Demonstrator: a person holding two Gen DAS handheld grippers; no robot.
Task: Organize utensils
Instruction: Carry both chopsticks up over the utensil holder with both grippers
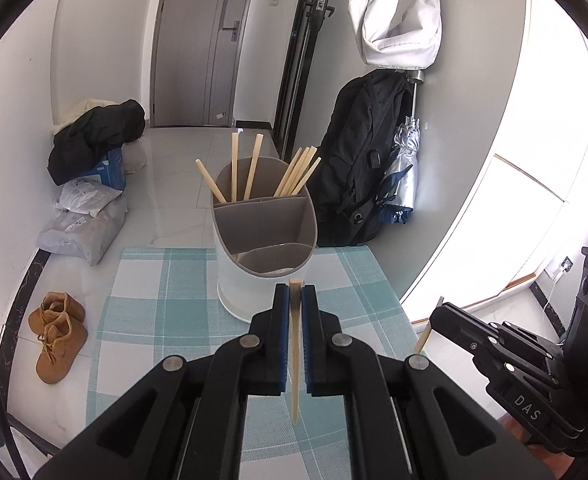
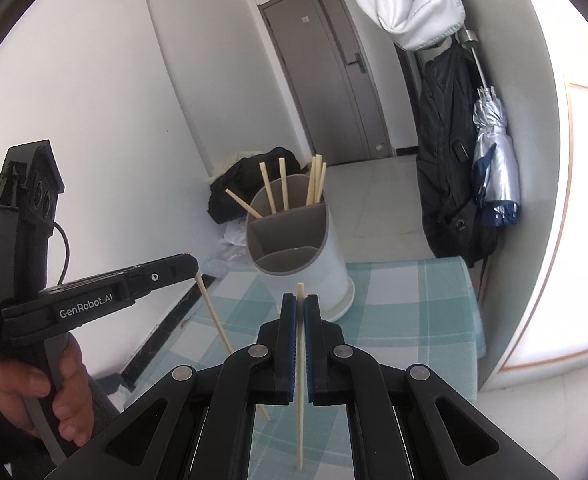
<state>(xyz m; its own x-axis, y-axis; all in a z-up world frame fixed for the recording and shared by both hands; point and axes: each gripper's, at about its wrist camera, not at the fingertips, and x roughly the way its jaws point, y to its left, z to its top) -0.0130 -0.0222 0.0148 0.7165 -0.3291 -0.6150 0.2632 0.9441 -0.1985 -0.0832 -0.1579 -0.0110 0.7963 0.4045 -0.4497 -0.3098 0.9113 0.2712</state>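
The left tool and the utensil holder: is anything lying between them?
No. In the left wrist view, only bare checked tablecloth separates the left tool from the utensil holder.

Your left gripper (image 1: 295, 300) is clamped on a single chopstick (image 1: 295, 360), whose tip pokes out just above the jaws. Right ahead stands the utensil holder (image 1: 264, 240) on the checked tablecloth (image 1: 166, 304), with more chopsticks (image 1: 294, 174) leaning in its far compartments. Your right gripper (image 1: 440, 316) sits at the lower right, pinching another chopstick (image 1: 424, 338).

Pale wooden chopsticks (image 1: 250, 172) stand in a matt, seemingly plastic holder (image 1: 266, 240) on a woven checked cloth (image 1: 162, 312).
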